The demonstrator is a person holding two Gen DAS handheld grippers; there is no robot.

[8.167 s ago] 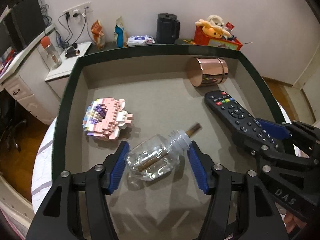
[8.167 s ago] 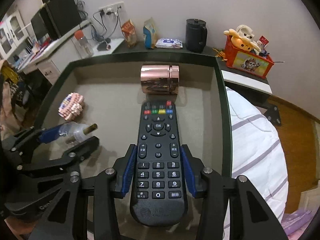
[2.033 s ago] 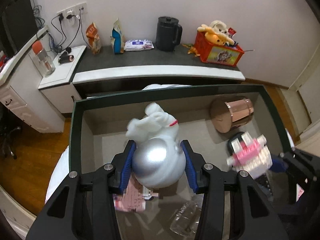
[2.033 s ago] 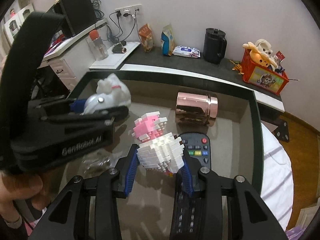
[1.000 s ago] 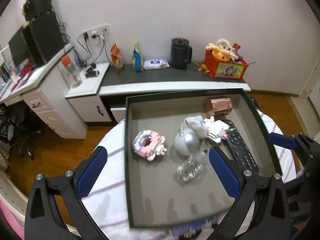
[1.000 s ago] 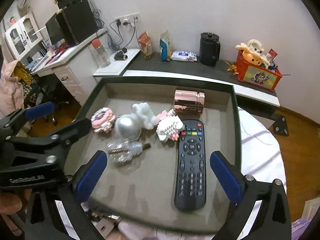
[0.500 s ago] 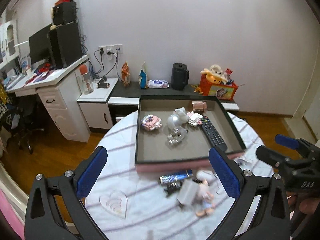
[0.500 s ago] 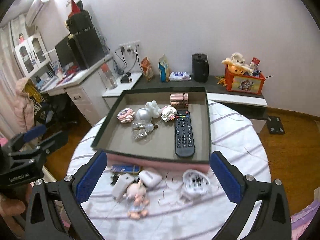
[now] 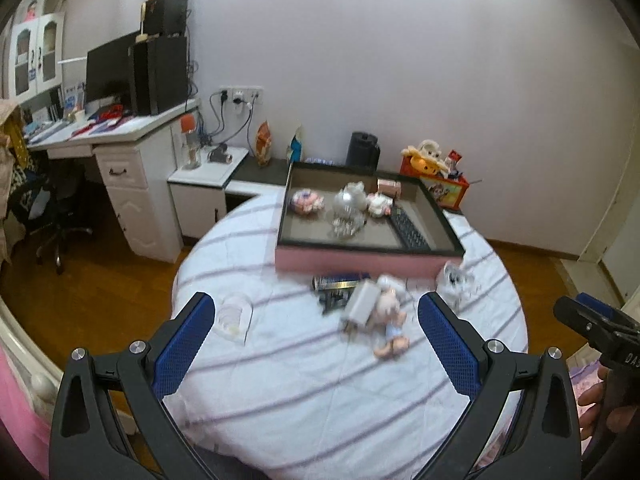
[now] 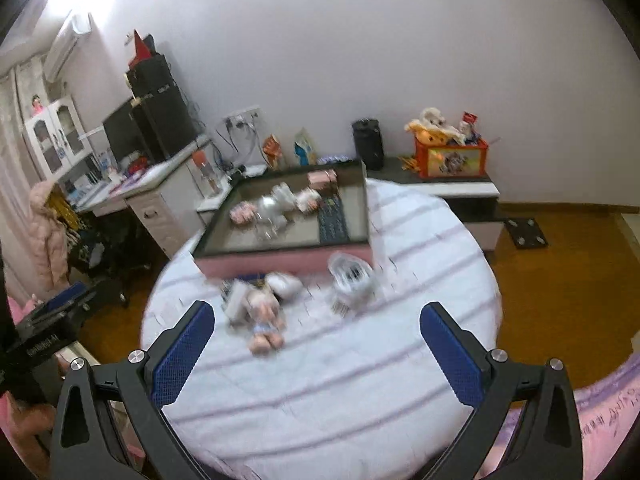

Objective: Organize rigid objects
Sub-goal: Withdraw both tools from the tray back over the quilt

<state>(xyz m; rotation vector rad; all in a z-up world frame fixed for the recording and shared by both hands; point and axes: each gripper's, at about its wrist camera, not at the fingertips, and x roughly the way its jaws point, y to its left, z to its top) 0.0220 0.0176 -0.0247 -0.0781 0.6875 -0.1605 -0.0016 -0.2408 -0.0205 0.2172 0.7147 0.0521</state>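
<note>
A round striped table (image 9: 320, 380) carries a pink-sided tray (image 9: 360, 258) at its far side, with a remote control (image 9: 408, 230) and small toys inside. Near it lie a doll (image 9: 390, 320) and clutter, seemingly next to be sorted. The left gripper (image 9: 316, 338) and right gripper (image 10: 318, 350) hang wide apart, empty, well back.

The black plastic left gripper (image 9: 316, 342) has two angular arms tipped with blue pads of fine diamond-grid texture (image 9: 184, 342), and round silver screws sit on its joints. The black plastic right gripper (image 10: 316, 350) is built the same, with matching blue textured pads (image 10: 450, 354) and silver screw heads; white lettering marks the side of each gripper's body where the other camera catches it. Bare skin of the person's right hand (image 9: 600, 408) and left hand (image 10: 30, 426) wraps the handles.
</note>
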